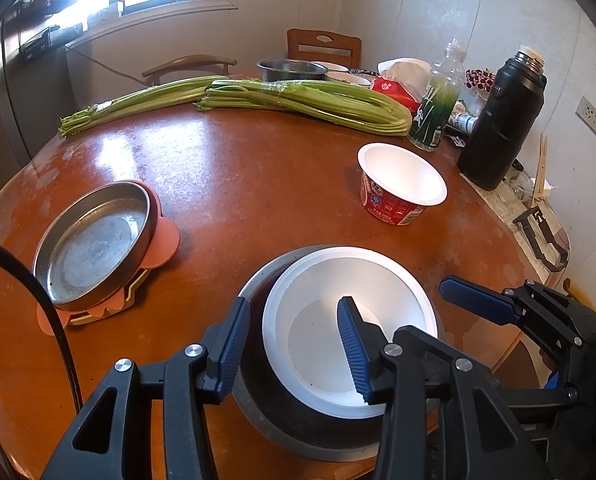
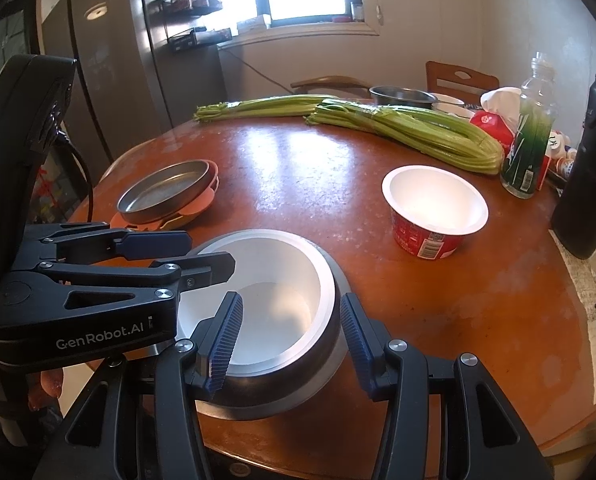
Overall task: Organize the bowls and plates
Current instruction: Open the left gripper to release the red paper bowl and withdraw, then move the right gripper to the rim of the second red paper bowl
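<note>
The white bowl (image 2: 266, 300) sits inside the metal bowl (image 2: 322, 364) at the near counter (image 2: 458, 320) edge. Each hand-held gripper, left (image 1: 294, 348) and right (image 2: 292, 344), straddles one rim side, slightly spread, not pinching. Squeeze evenly, then lift straight up.
</note>
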Demonstrator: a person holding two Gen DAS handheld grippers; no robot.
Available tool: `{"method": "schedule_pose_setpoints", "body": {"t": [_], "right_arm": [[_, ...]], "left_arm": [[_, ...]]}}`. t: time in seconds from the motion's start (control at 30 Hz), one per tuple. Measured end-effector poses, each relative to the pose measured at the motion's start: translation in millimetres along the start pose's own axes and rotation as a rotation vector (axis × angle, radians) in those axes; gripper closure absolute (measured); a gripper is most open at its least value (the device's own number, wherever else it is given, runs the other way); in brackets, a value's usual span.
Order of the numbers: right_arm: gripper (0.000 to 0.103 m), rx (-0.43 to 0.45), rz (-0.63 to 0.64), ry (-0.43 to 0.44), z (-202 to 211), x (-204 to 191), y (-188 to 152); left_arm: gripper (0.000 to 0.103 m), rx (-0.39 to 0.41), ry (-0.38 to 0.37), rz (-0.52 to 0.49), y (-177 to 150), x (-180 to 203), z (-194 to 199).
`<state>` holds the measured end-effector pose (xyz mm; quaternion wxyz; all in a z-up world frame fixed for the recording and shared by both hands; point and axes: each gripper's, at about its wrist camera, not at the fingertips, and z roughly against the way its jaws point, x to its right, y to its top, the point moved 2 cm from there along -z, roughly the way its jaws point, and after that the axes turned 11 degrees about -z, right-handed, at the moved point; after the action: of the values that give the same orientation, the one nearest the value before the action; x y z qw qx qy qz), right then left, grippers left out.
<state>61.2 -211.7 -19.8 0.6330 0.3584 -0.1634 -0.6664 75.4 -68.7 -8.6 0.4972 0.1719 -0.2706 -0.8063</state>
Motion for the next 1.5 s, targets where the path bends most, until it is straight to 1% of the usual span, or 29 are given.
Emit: {"method": "schedule_pose_setpoints", "body": {"t": [0.27, 0.53, 0.8, 0.9, 1.1, 1.33, 1.5], "right_arm": [[0.05, 0.015, -0.026, 0.002, -0.3, 10.4, 9.2], [0.05, 0.062, -0.063, -0.016, 6.9, 25.5, 28.9], [0.05, 0.092, -0.062, -0.008, 9.2, 30.8, 48.7], [0.05, 0.111, -0.064, -0.017, 11.0, 34.3, 58.4], [0.049, 0.153, -0.086, -0.037, 14.9, 52.3, 76.6], [0.049, 0.166, -0.122, -0.058, 11.1, 74.3, 92.1], [0.049, 0.167, -0.143, -0.071, 5.9, 90.0, 99.2]], "left_arm": [[0.056, 0.014, 0.0, 0.011, 10.9, -2.3, -3.0], [0.056, 0.038, 0.008, -0.017, 31.8, 4.1, -5.2], [0.056, 0.049, 0.015, -0.042, 50.4, 7.5, -7.5], [0.055, 0.056, 0.018, -0.057, 60.0, 9.9, -9.2], [0.055, 0.069, 0.022, -0.081, 81.0, 14.4, -13.6], [0.055, 0.065, 0.021, -0.102, 102.9, 18.6, -25.0], [0.054, 0.048, 0.018, -0.115, 117.3, 24.1, -39.3]]}}
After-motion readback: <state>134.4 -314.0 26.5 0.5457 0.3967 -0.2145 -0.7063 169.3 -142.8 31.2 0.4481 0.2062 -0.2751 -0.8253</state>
